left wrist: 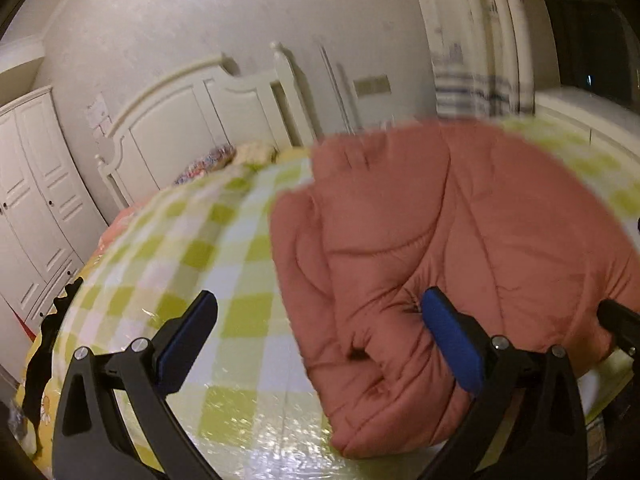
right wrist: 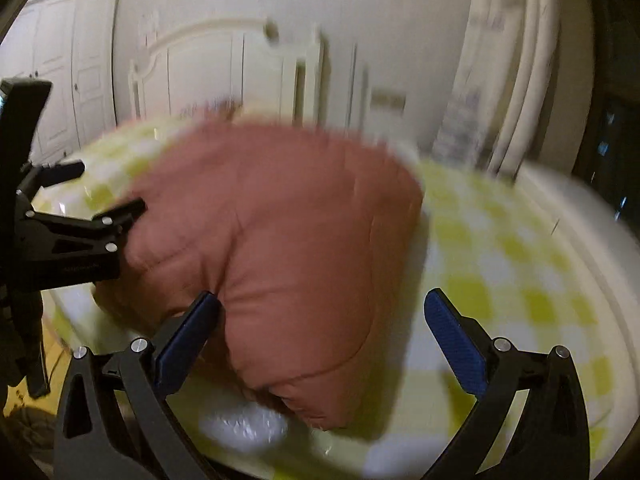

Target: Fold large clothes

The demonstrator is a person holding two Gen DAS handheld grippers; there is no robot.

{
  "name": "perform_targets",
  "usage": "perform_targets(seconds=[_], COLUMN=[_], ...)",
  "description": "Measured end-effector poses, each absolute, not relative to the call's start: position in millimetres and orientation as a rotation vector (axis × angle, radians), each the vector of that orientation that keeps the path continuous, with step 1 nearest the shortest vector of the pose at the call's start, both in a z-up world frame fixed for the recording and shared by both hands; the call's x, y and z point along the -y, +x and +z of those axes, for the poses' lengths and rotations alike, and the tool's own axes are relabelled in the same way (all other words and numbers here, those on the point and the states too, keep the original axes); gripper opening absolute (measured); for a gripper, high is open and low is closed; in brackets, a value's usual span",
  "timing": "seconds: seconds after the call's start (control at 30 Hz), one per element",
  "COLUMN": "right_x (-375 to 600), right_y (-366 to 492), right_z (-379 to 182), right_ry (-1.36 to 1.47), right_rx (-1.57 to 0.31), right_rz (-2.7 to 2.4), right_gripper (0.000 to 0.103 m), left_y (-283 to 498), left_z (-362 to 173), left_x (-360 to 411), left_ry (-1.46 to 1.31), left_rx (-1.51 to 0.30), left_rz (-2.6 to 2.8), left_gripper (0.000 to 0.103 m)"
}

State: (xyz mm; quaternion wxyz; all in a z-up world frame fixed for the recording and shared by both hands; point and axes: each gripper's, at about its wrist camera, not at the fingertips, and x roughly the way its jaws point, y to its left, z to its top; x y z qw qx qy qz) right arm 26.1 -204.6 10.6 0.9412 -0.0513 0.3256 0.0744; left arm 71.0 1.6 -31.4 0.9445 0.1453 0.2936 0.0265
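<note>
Showing, in the left wrist view, left claw (left wrist: pixel 318 322) spread wide, gripping nothing; folded pink quilted garment (left wrist: pixel 440 248) lying on bed (left wrist: pixel 192 256) with green-checked cover, right finger over its near edge. Showing, in the right wrist view, right claw (right wrist: pixel 322 322) fully open, empty; garment (right wrist: pixel 288 248) between fingers, untouched, motion-blurred.

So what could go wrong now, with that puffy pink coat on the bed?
Both the left gripper and the right gripper are open and empty, so the coat may puff back out of its fold. Its near edge lies close to the edge of the checked bedcover, so a nudge could slide it off.
</note>
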Motion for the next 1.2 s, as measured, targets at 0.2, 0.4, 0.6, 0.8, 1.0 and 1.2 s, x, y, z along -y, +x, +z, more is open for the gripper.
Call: perform_targets(seconds=[0.2, 0.4, 0.6, 0.8, 1.0, 1.2], right_x=[216, 224, 217, 201, 198, 200], right_y=[12, -38, -74, -85, -92, -96], right_z=[22, 62, 72, 63, 67, 69], right_ry=[-0.011, 0.027, 0.028, -0.005, 0.001, 0.012], right_rx=[-0.608, -0.412, -0.314, -0.337, -0.303, -0.278], right_rz=[0.175, 0.210, 0.211, 0.214, 0.199, 0.178], right_gripper=[0.099, 0.099, 0.099, 0.099, 0.099, 0.099], left_y=[48, 2, -32, -49, -54, -52], left_z=[-3, 42, 71, 72, 68, 64], left_x=[-5, -8, -16, -16, -18, -21], left_ry=[0.272, 0.242, 0.148, 0.121, 0.108, 0.102], left_rx=[-0.483, -0.323, -0.268, -0.267, -0.272, -0.281], left_rz=[0.081, 0.145, 0.108, 0.090, 0.068, 0.065], left_gripper=[0.101, 0.101, 0.101, 0.101, 0.101, 0.101])
